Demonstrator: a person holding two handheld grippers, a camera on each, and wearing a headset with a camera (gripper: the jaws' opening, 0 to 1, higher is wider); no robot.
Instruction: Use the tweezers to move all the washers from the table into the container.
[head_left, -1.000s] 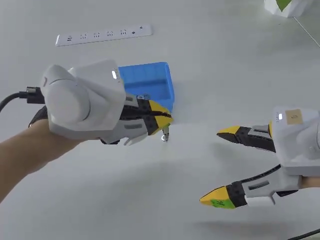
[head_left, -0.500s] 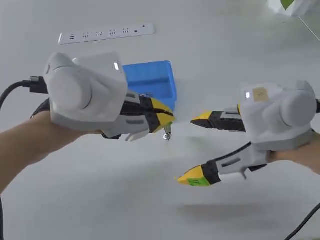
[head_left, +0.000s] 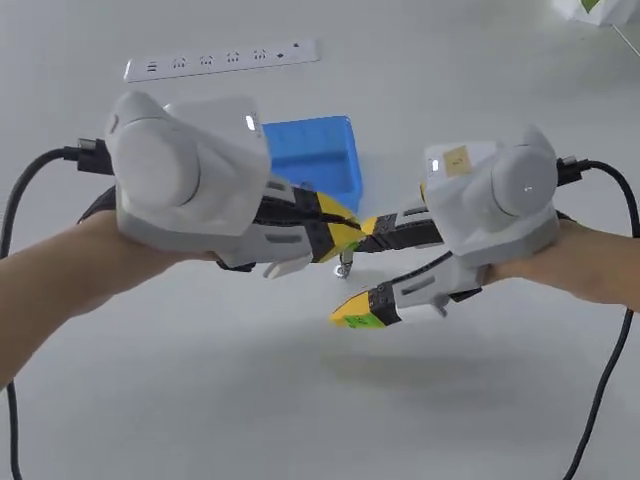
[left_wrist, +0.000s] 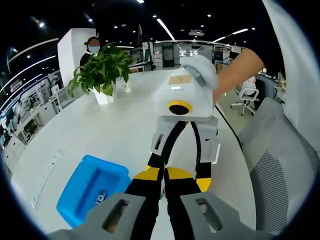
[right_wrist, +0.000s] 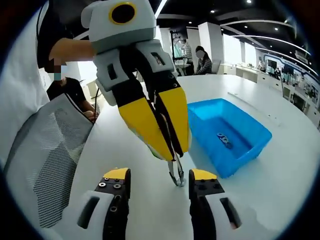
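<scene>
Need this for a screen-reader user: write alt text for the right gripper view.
The left gripper, shut on tweezers, points their tips down at the white table, just ahead of the open right gripper. Beside it stands a blue container holding washers.

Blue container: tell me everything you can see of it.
The blue container is a shallow, open-topped rectangular tray, plastic-looking, with upright walls and rounded corners. It sits flat on the white table. A few small metal washers lie on its floor. It stands close to the left gripper, whose jaws are shut on the tweezers; neither these nor the open right gripper touch it. In the head view the left gripper covers its near left corner.
</scene>
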